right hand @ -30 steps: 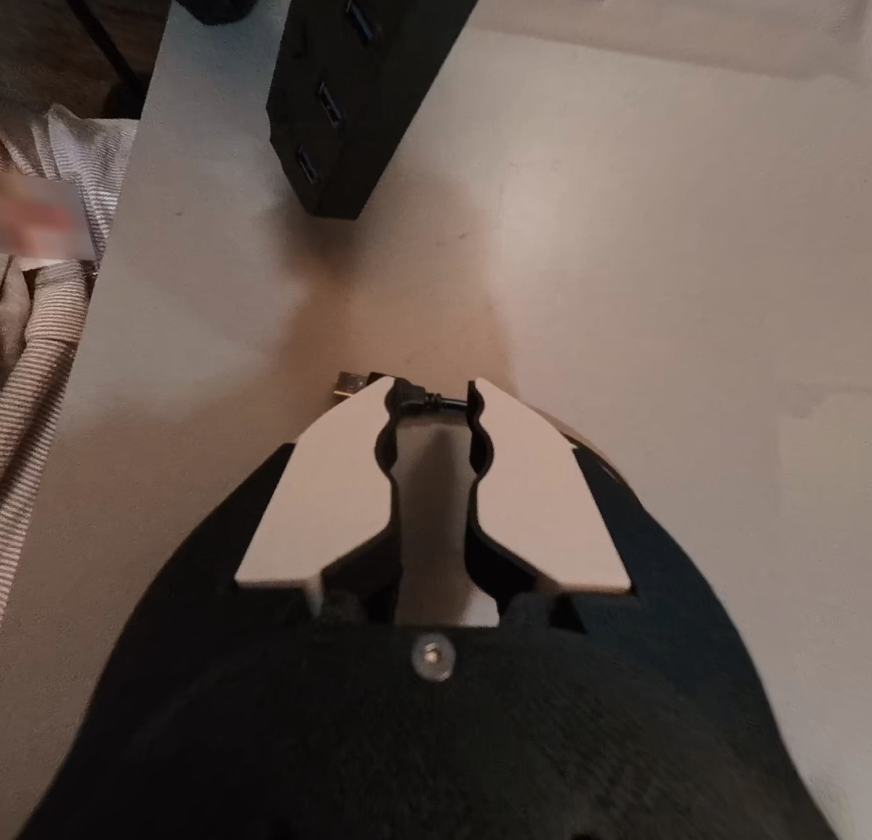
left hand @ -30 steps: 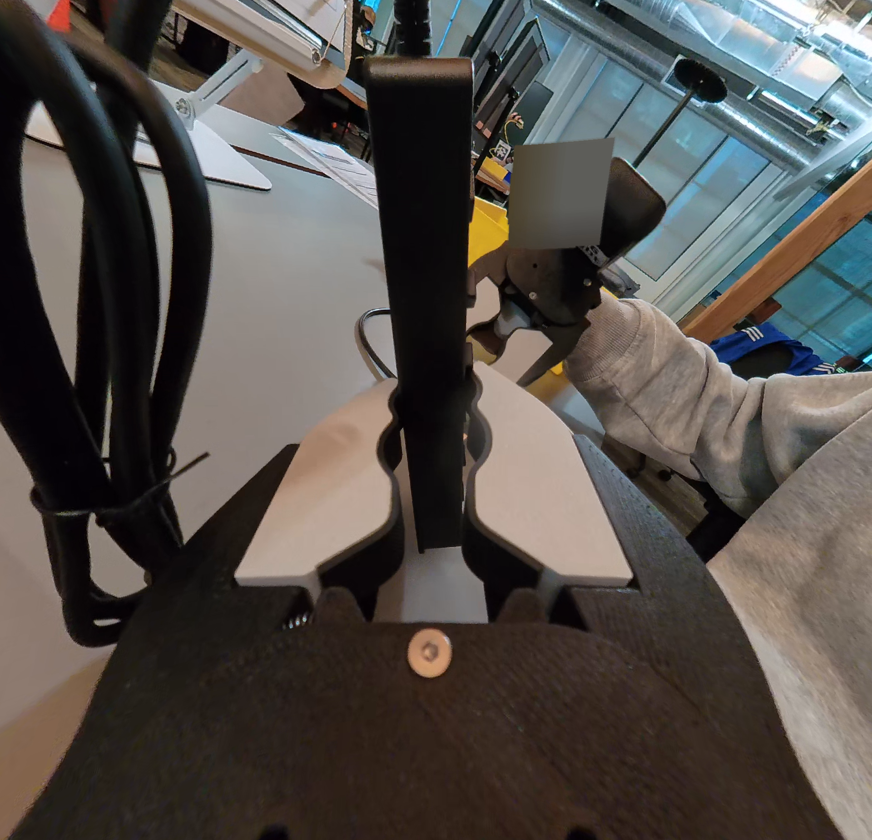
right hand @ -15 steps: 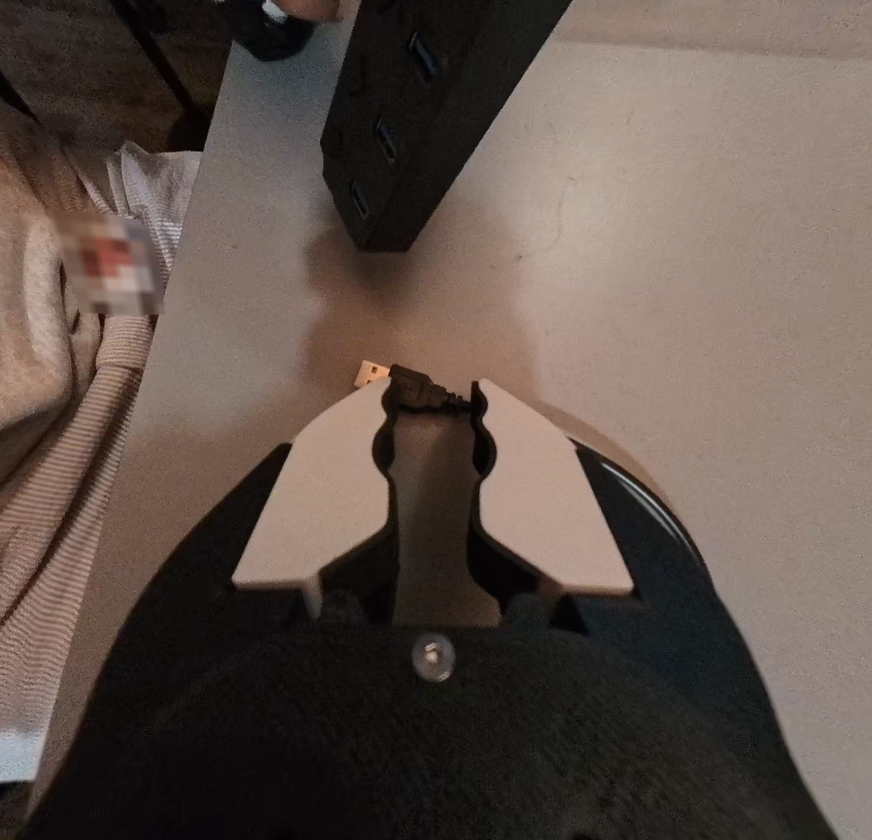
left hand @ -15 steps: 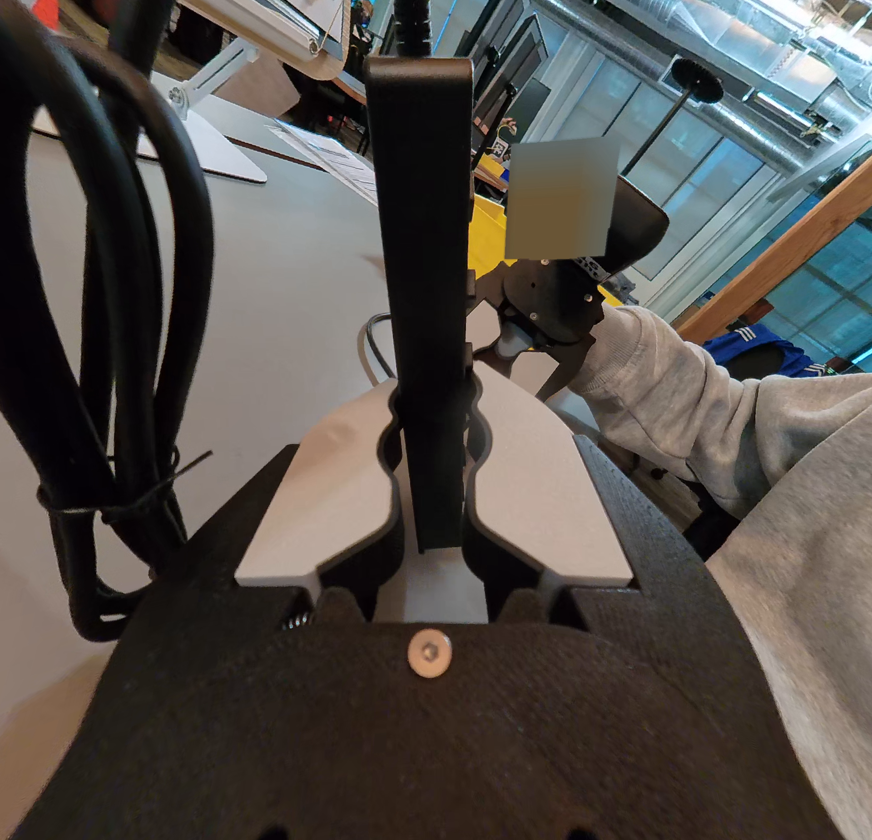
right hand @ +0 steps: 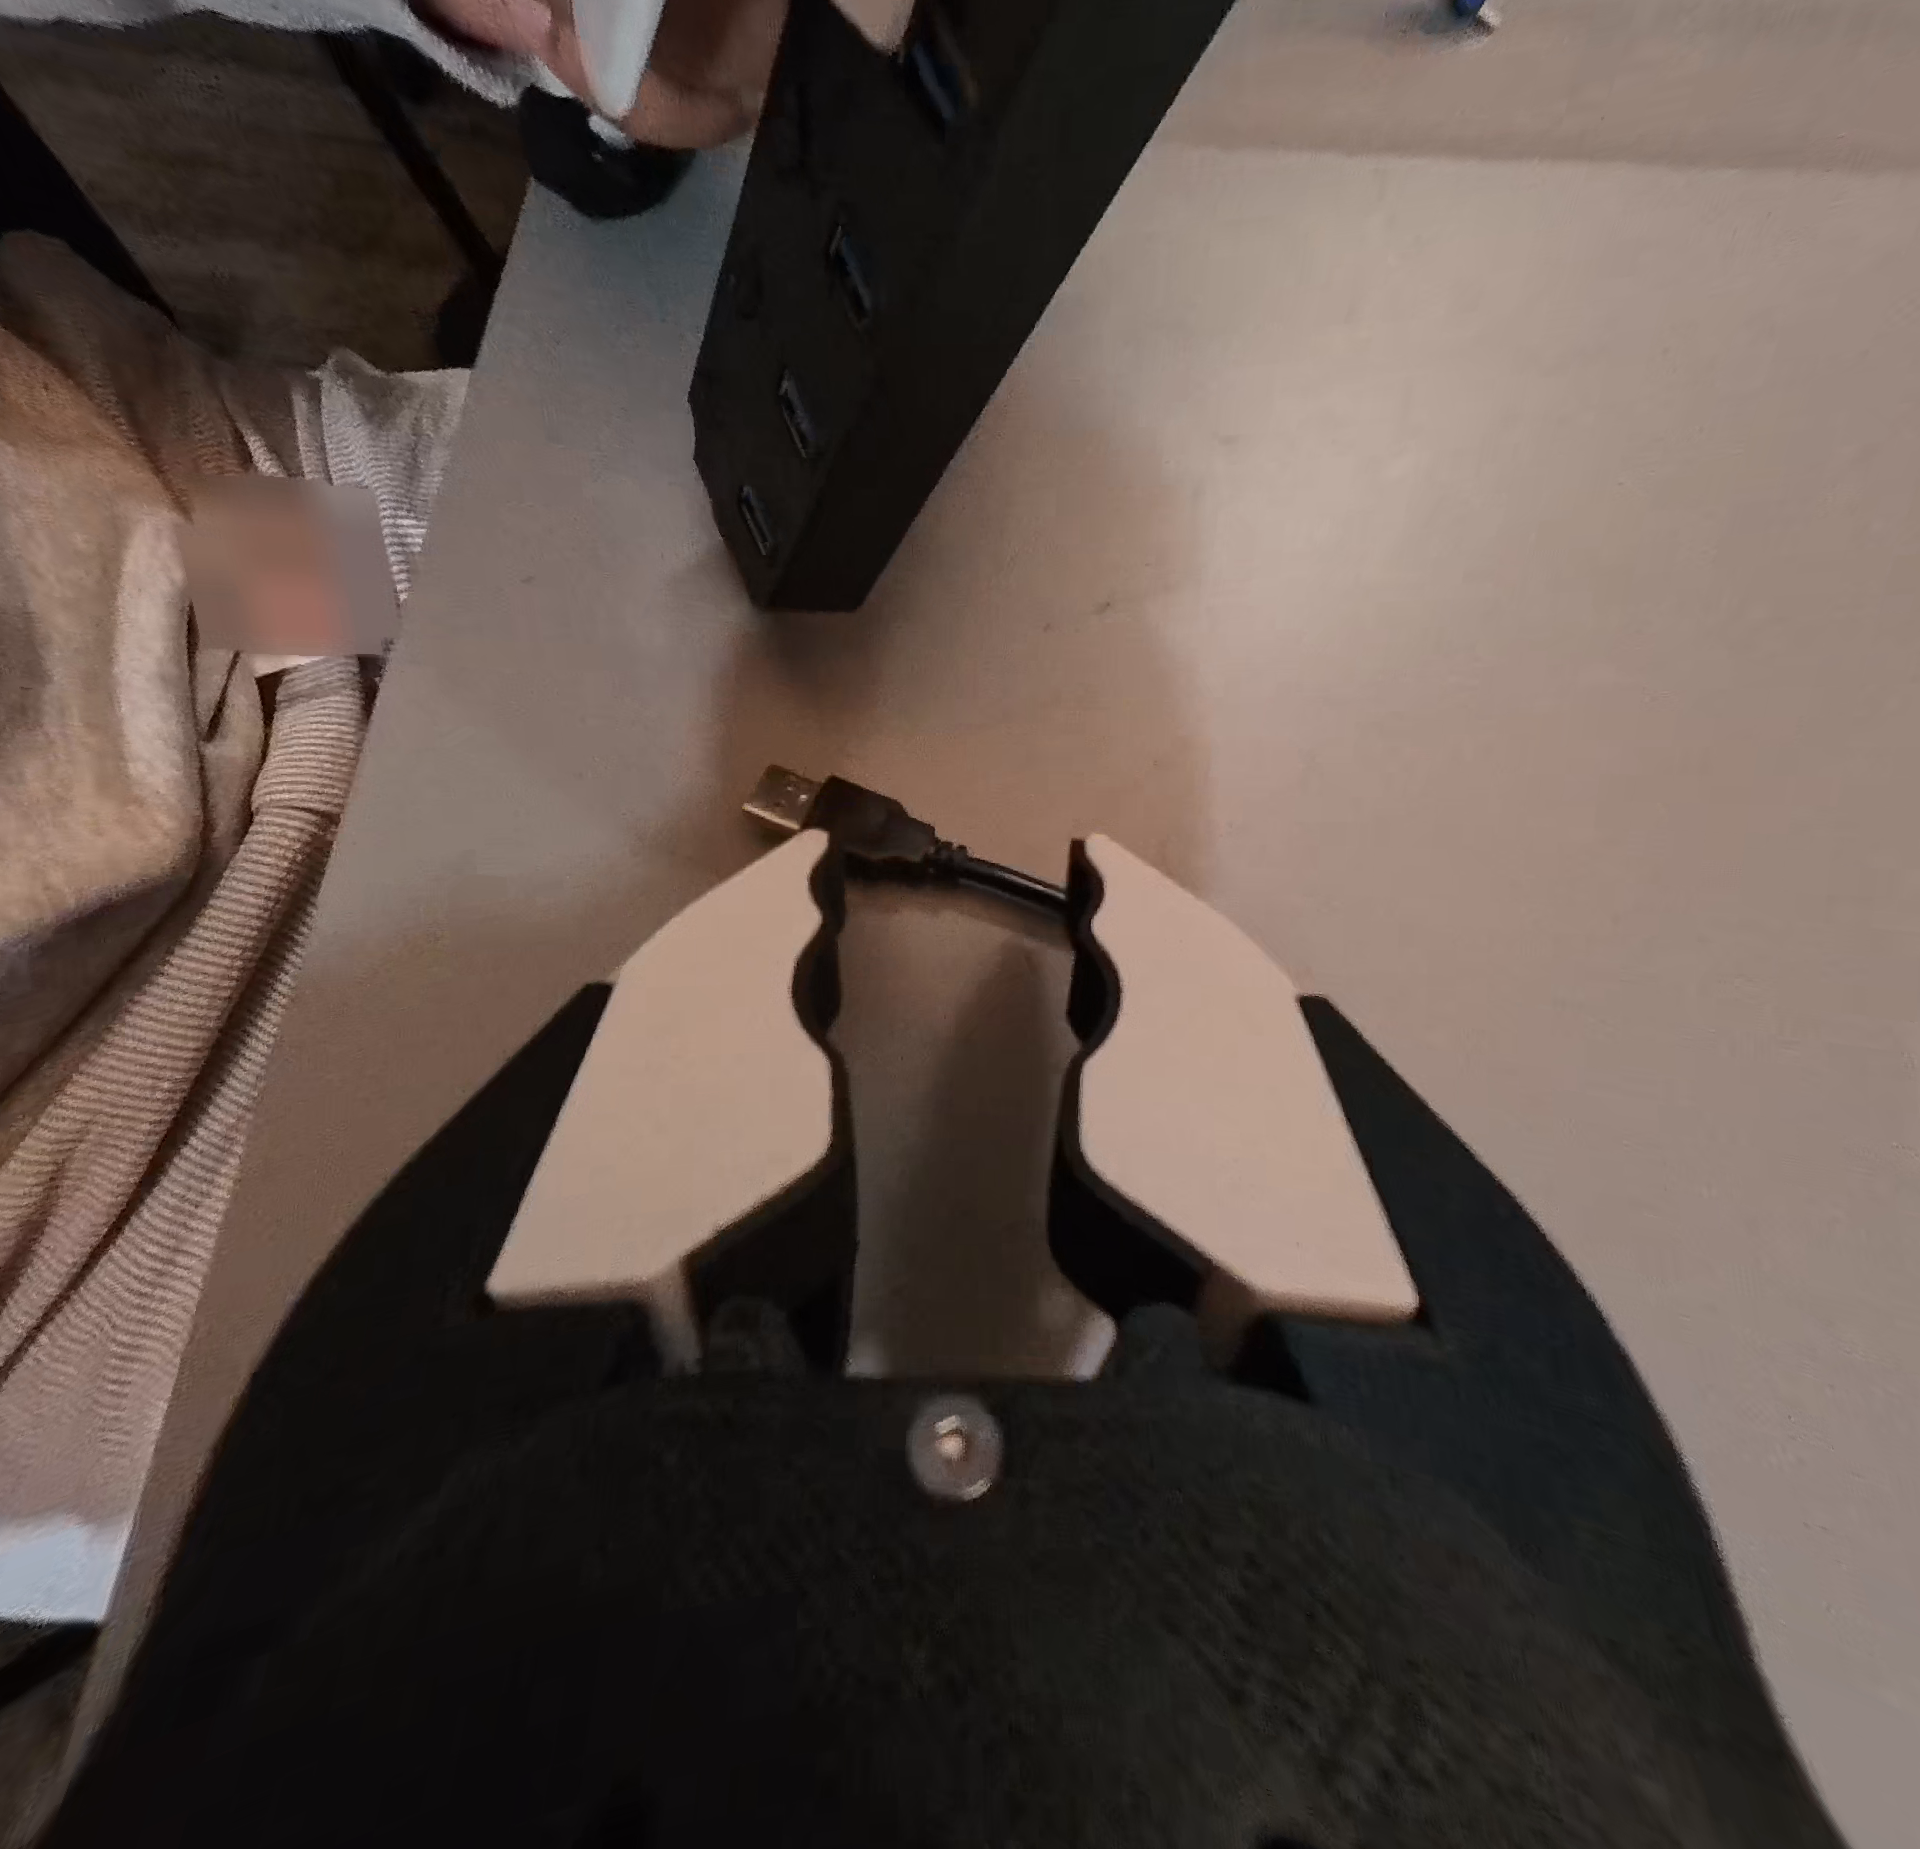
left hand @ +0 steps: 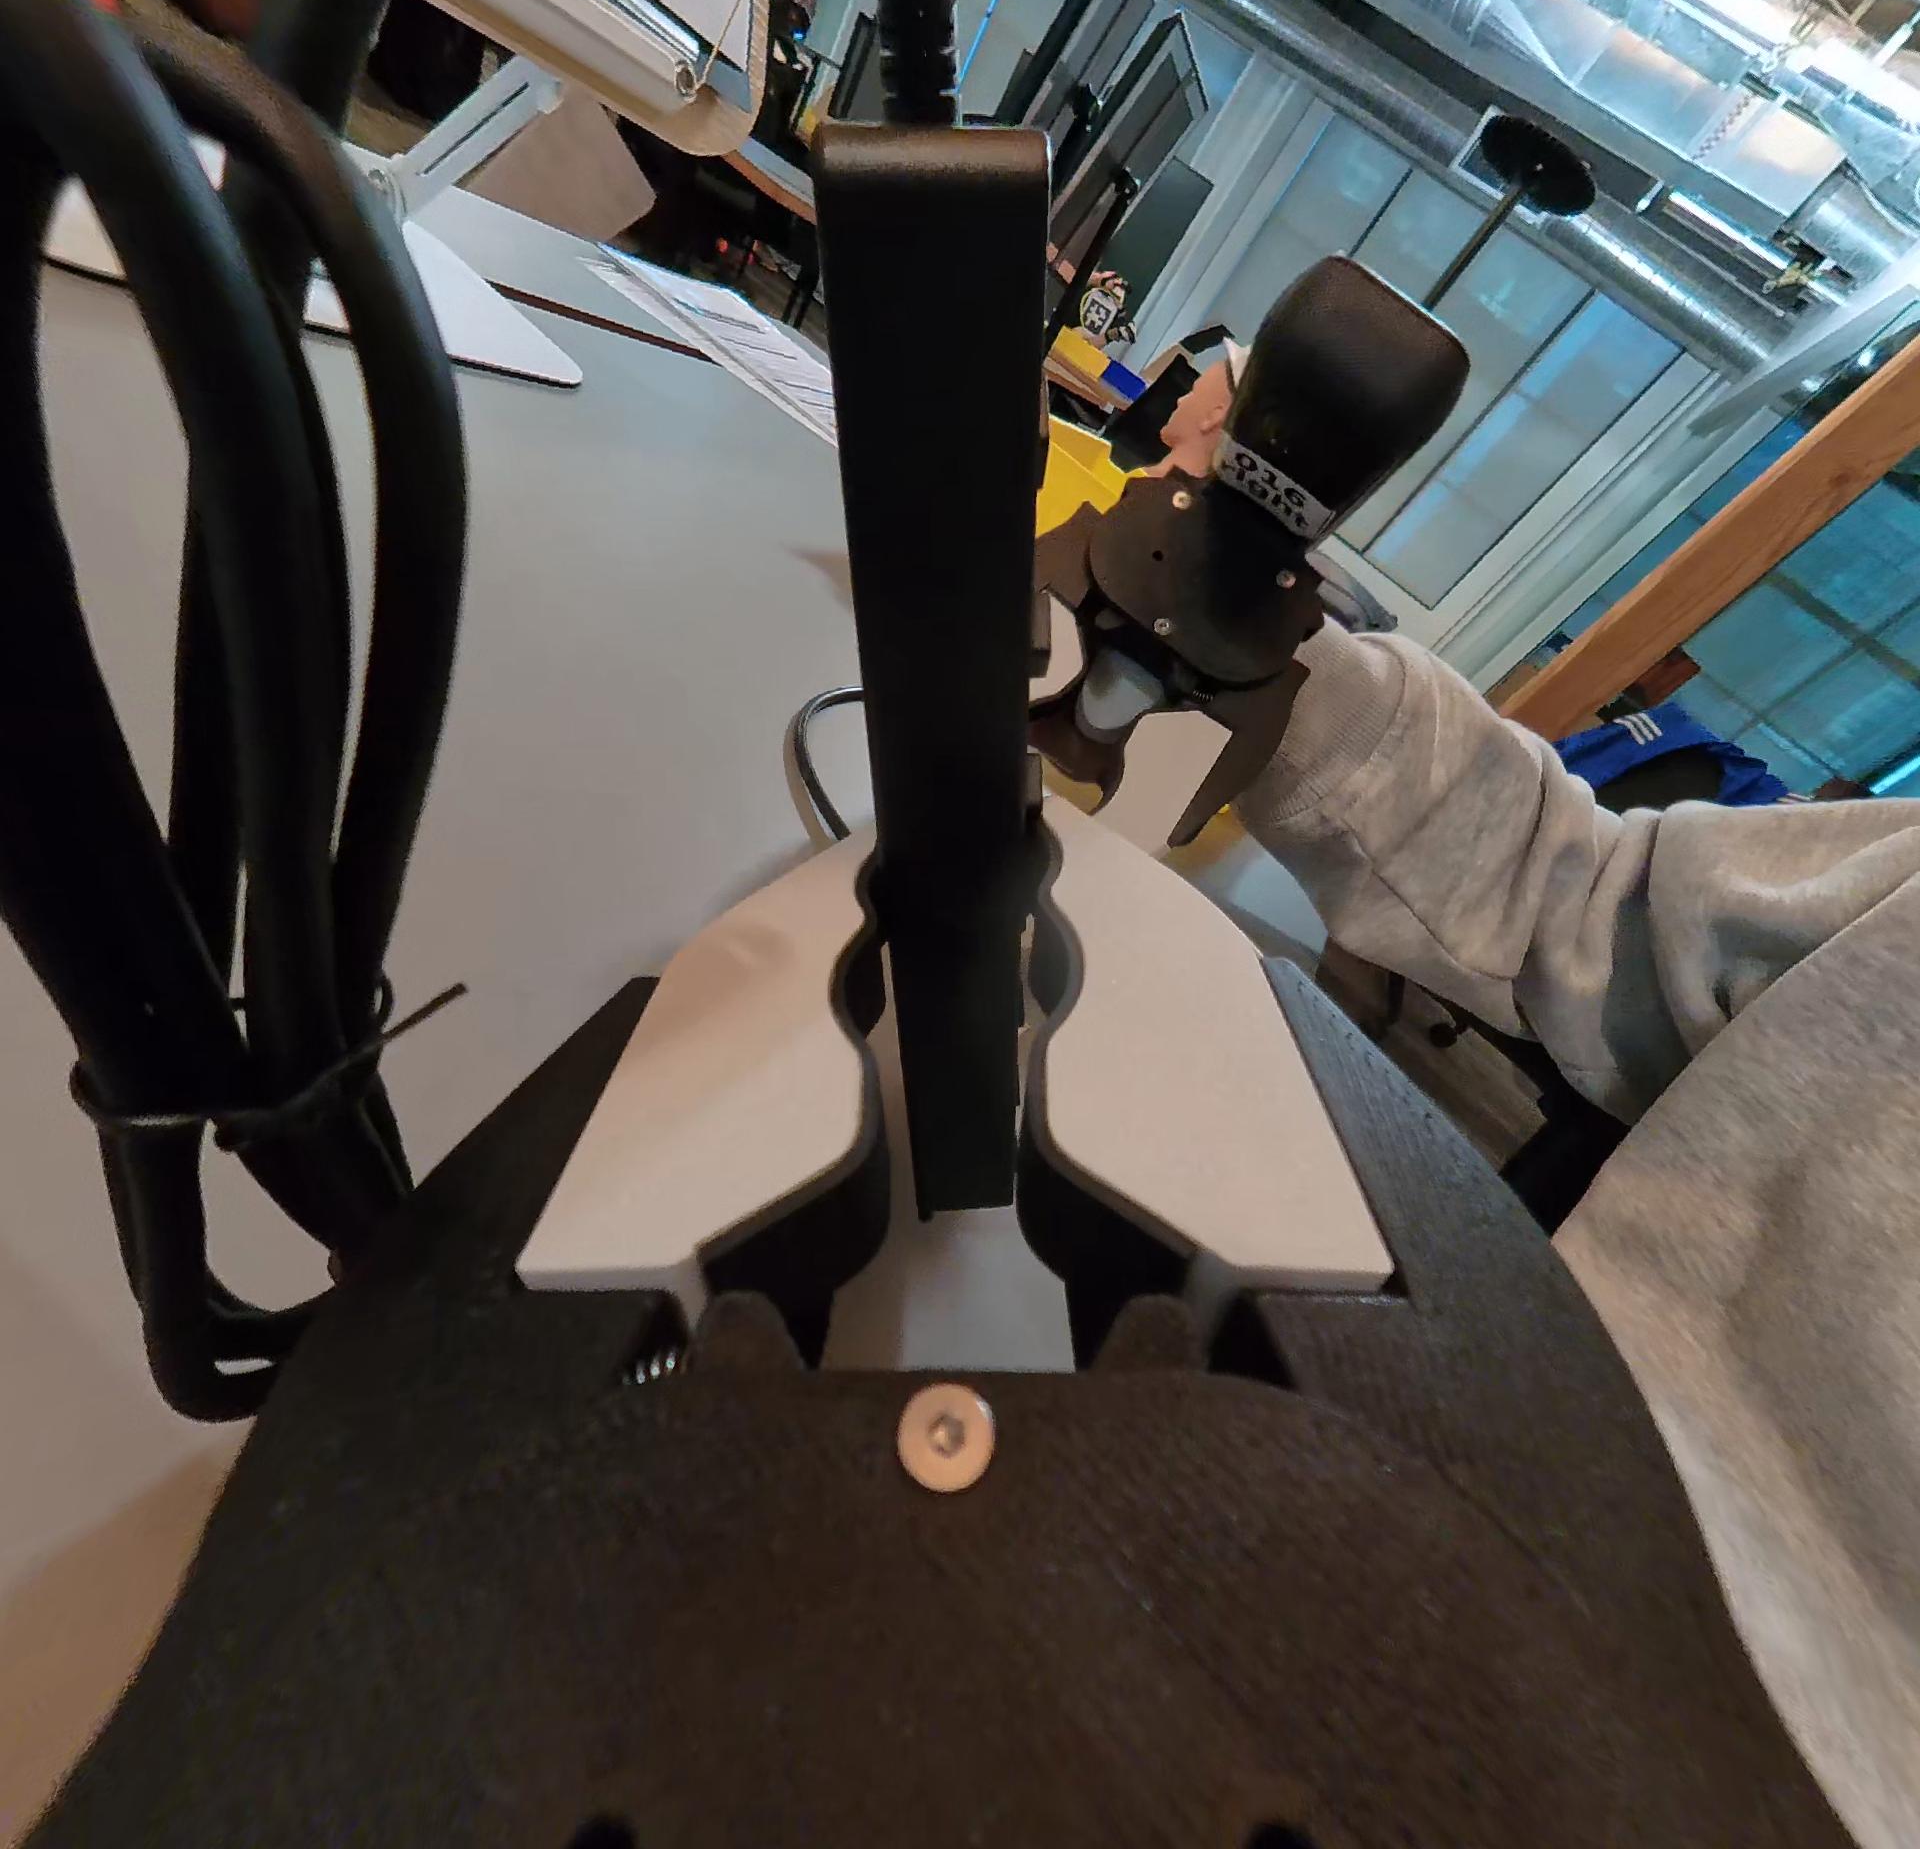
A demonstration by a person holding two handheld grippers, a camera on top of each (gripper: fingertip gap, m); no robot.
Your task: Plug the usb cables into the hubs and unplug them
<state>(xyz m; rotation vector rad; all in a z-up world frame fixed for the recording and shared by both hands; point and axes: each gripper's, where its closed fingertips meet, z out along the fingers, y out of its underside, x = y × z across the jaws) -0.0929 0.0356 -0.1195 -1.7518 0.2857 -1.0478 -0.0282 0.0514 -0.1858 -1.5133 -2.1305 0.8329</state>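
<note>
— While the left gripper (left hand: 951,926) holds the black hub (left hand: 935,573) upright on the worktop (left hand: 623,573), is any cable plugged in already?

— As far as the pictures show, none. In the right wrist view the hub (right hand: 894,324) runs from the top of the frame down toward the centre, and the ports visible along its side look empty. So the plugging seems not yet done, and the unplugging also remains.

— How do the left jaws stand?

— They are closed on the hub's narrow body; it rises straight up the middle of the left wrist view. A thick cord leaves its top end, and a tied bundle of black cable (left hand: 208,656) hangs at the left edge of the frame.

— And the usb cable (right hand: 894,838)?

— It lies flat on the worktop (right hand: 1455,552), near the centre of the right wrist view. Its metal plug (right hand: 779,797) points to the upper left, toward the lower end of the hub, but stays apart from it.

— Where is it relative to the right gripper (right hand: 951,864)?

— Just at the tips. The jaws are parted, with a clear gap between them. The thin cord crosses this gap, and the plug's black body sits beside the left fingertip. The right wrist view does not settle whether the tips touch it; nothing is pinched.

— What is left, then?

— To grasp the plug, bring it to a port, push it in, and later pull it out.
</note>
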